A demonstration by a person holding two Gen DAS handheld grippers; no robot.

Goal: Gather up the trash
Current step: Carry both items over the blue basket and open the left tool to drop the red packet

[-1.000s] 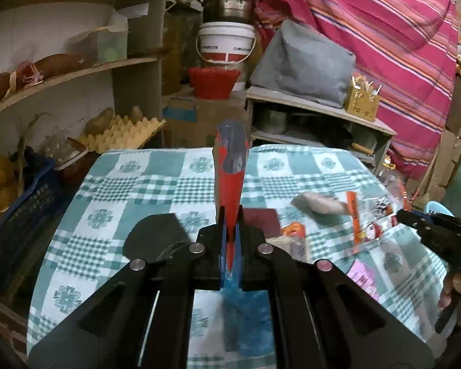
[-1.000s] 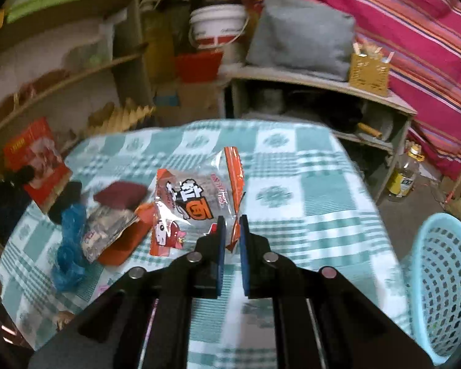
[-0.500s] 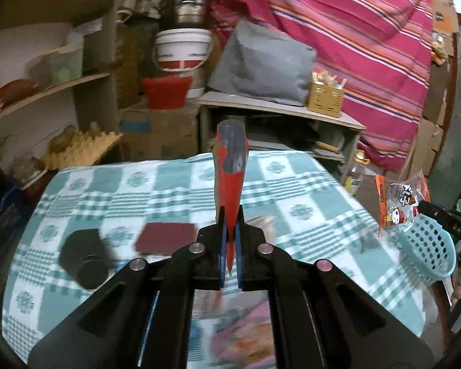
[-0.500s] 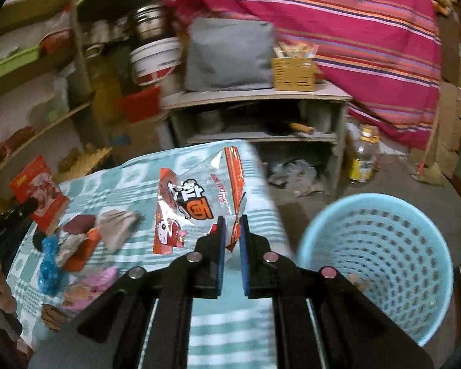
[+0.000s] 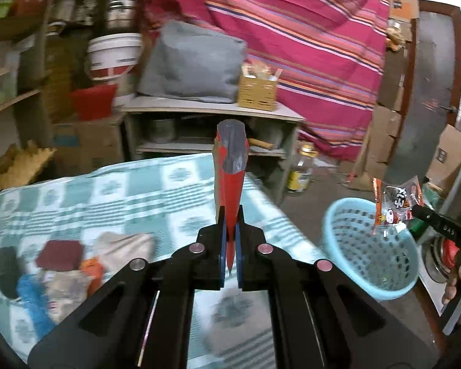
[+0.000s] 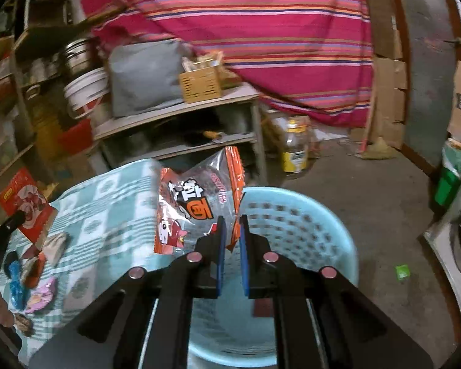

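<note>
While 2 tongs [image 5: 230, 240] [image 6: 230, 240] each pinch 1 wrapper [image 5: 230, 166] [image 6: 196, 206], 1 basket [image 6: 307, 215] waits.

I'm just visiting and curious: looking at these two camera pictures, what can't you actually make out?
- Light blue plastic basket: in the right wrist view the right gripper and its clear orange-edged snack wrapper cover much of the inside, so its contents are unclear.
- Red flat packet: edge-on in the left gripper, left wrist view; print unreadable.
- Loose trash pile on the green checked tablecloth: motion blur hides what each piece is.
</note>
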